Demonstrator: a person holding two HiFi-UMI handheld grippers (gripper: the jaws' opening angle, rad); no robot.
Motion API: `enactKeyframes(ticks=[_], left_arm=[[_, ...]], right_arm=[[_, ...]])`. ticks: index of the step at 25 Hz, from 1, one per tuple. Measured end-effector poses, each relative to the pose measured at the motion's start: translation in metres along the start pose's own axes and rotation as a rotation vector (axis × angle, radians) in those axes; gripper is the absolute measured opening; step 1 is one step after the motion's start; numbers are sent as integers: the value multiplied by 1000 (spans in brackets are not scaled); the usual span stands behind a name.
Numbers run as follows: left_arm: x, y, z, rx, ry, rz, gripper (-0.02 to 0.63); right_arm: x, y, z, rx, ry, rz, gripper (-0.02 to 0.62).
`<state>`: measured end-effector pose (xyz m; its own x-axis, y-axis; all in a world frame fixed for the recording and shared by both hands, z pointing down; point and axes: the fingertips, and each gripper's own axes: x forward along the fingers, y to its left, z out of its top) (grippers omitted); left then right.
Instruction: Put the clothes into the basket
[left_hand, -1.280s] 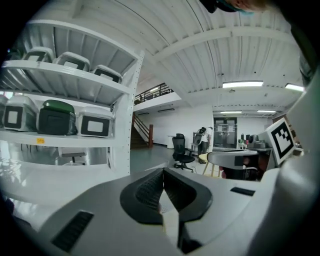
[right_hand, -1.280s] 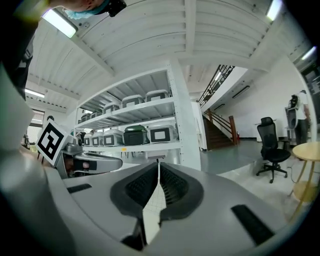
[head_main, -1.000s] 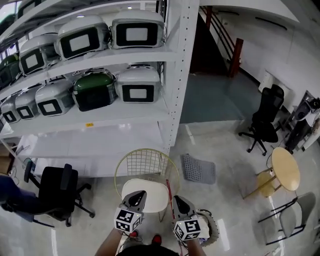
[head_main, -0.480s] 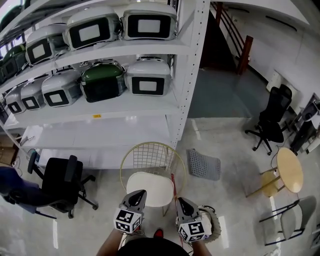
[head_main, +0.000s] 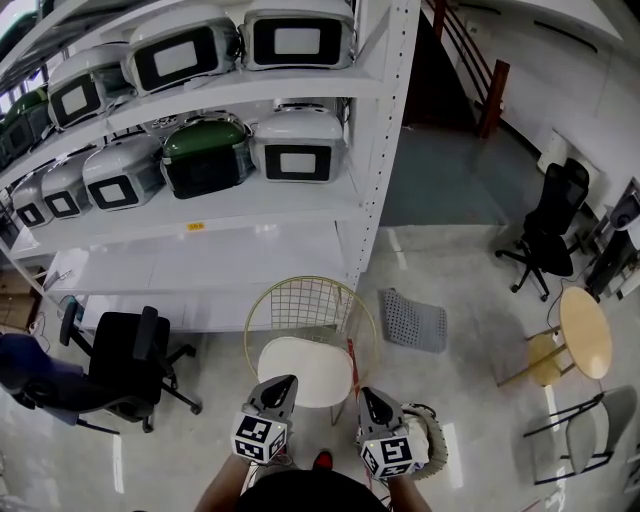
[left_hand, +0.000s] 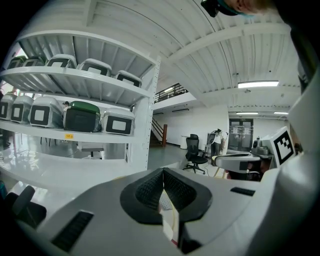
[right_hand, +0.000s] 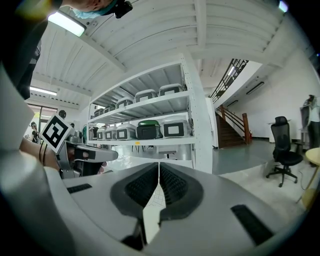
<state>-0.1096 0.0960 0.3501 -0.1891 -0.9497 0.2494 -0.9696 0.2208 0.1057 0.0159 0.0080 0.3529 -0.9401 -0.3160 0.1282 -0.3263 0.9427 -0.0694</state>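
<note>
My left gripper (head_main: 277, 388) and right gripper (head_main: 368, 399) are held side by side at the bottom of the head view, both pointing forward over a chair with a gold wire back (head_main: 305, 312) and a white seat (head_main: 298, 366). In the left gripper view the left gripper (left_hand: 163, 172) has its pads together with nothing between them. The right gripper (right_hand: 159, 166) looks the same in its own view. A woven basket (head_main: 432, 445) stands on the floor just right of and below the right gripper. No clothes show in any view.
White shelving (head_main: 250, 215) with rows of grey and green boxes stands ahead. A grey mat (head_main: 411, 321) lies on the floor to the right of the chair. A black office chair (head_main: 130, 365) is at left; another office chair (head_main: 550, 225) and a round wooden table (head_main: 585, 335) are at right.
The head view has shifted, so the shelves and chair sit a little further right and lower in the picture. Both grippers stay shut and close together.
</note>
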Motion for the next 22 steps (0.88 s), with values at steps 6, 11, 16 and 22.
enactKeyframes(ticks=[6, 11, 16, 22], left_arm=[[4, -4, 1, 3, 0, -10, 8], [3, -5, -2, 1, 6, -11, 8], [2, -8, -1, -2, 6, -13, 8], [1, -7, -1, -4, 5, -11, 8]], right_arm=[[-1, -5, -2, 3, 7, -10, 34], [-2, -6, -3, 15, 3, -10, 34], [-4, -7, -2, 15, 3, -14, 34], [-5, -5, -1, 10, 0, -13, 34]])
